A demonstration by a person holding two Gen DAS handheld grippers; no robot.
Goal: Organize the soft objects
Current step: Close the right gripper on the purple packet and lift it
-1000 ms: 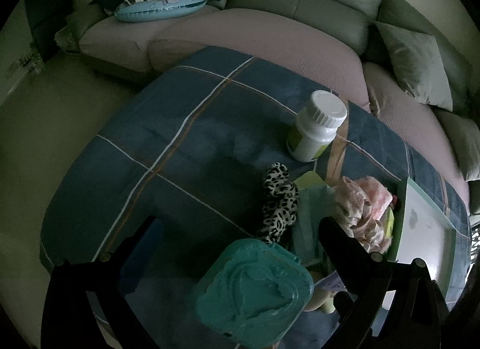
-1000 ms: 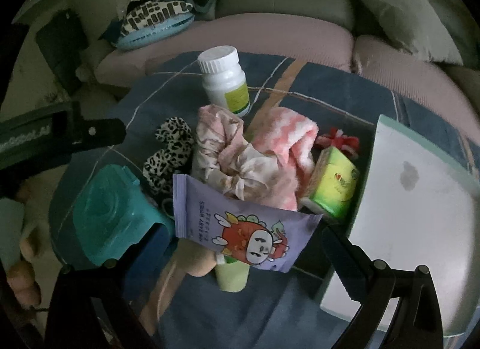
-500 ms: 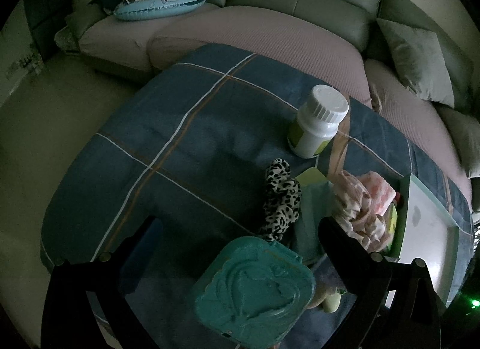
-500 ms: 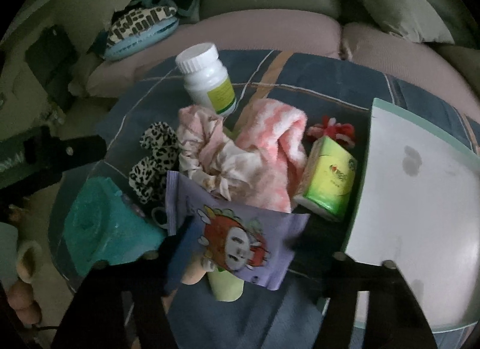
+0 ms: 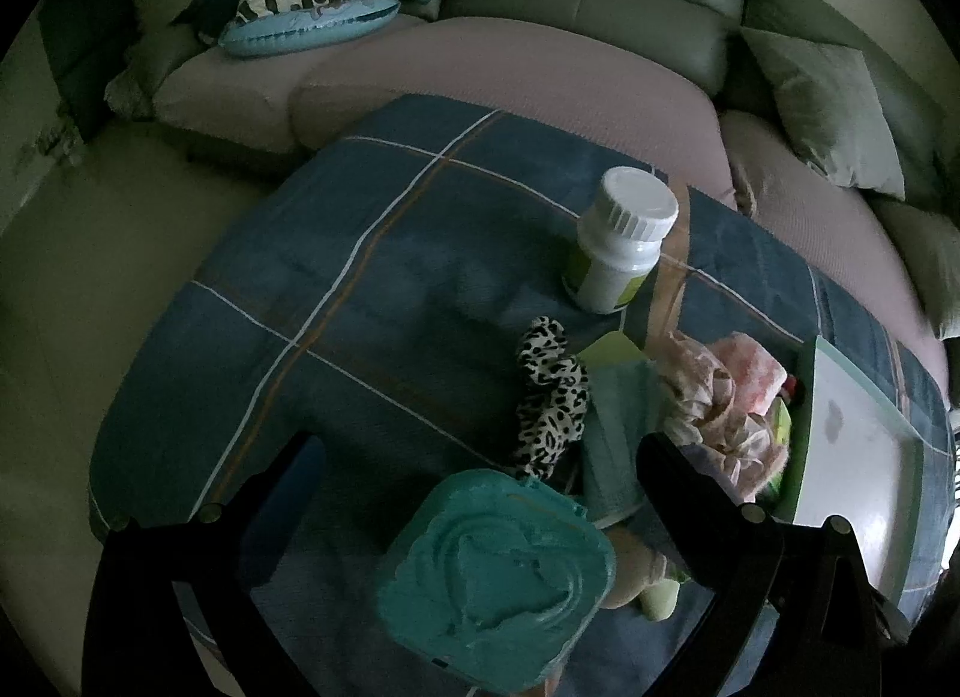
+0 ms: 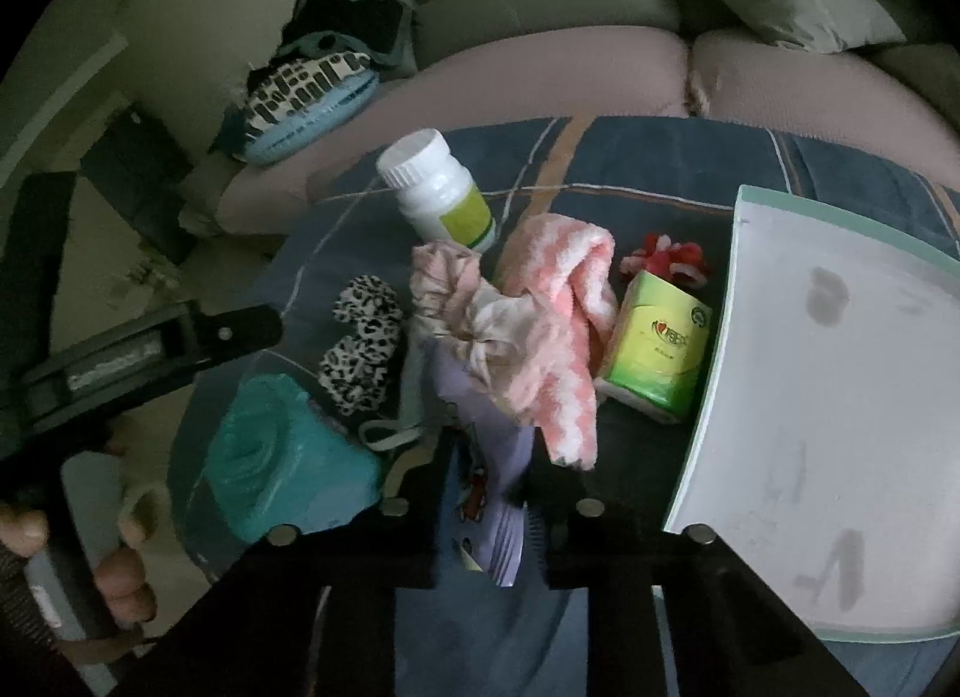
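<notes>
Purple snack packet (image 6: 487,493) with cartoon print, pinched as right tool (image 6: 480,508) closed, writing unreadable

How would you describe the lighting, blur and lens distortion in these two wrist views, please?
Both views are dim with a greenish cast and black fisheye corners. Left wrist view: the sofa bows around the blue plaid cloth; fairly sharp. Right wrist view: the white tray is the brightest patch; the purple packet in the right gripper looks soft.

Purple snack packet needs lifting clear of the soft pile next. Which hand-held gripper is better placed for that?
Right. The right hand-held gripper has just been closing and now pinches the purple packet. The left hand-held gripper stands open over the teal container, holding nothing.
</notes>
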